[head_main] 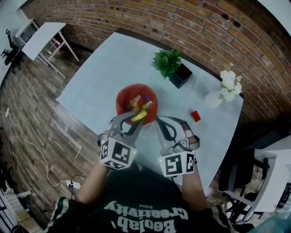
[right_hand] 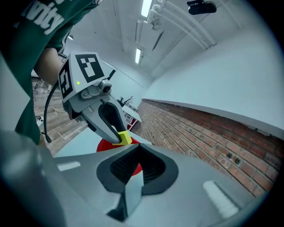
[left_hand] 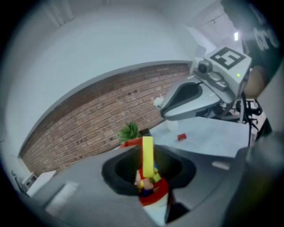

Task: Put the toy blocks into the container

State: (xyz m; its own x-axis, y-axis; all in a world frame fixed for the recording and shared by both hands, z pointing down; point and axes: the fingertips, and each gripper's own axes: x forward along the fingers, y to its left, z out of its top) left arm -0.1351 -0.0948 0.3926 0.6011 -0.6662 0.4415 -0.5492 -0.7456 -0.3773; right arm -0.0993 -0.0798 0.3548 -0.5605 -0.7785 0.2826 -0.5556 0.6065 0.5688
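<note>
Yellow block [left_hand: 147, 153] pinched in left claw [head_main: 136, 117] over red bowl [head_main: 122, 98]; right claw [head_main: 158, 120] pressed together, empty, bowl's 4 o'clock. Shirt [head_main: 145, 200] print: "Creativity".

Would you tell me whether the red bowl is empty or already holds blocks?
Not empty: the head view shows several coloured blocks inside the red bowl, beneath the left gripper's yellow block.

A pale grey table [head_main: 86, 82] lies under the left gripper's fingers [head_main: 119, 124], on a floor of dark wood planks [head_main: 27, 118]. Beyond the fingers runs a red brick wall [head_main: 182, 22], with white-painted wall [right_hand: 213, 80] above it. Well apart, up and left of the fingers, stands a white folding table [head_main: 43, 38]. Ceiling strip lights [right_hand: 144, 9] burn overhead. A white cable [head_main: 36, 150] trails over the planks, left of the fingers.
</note>
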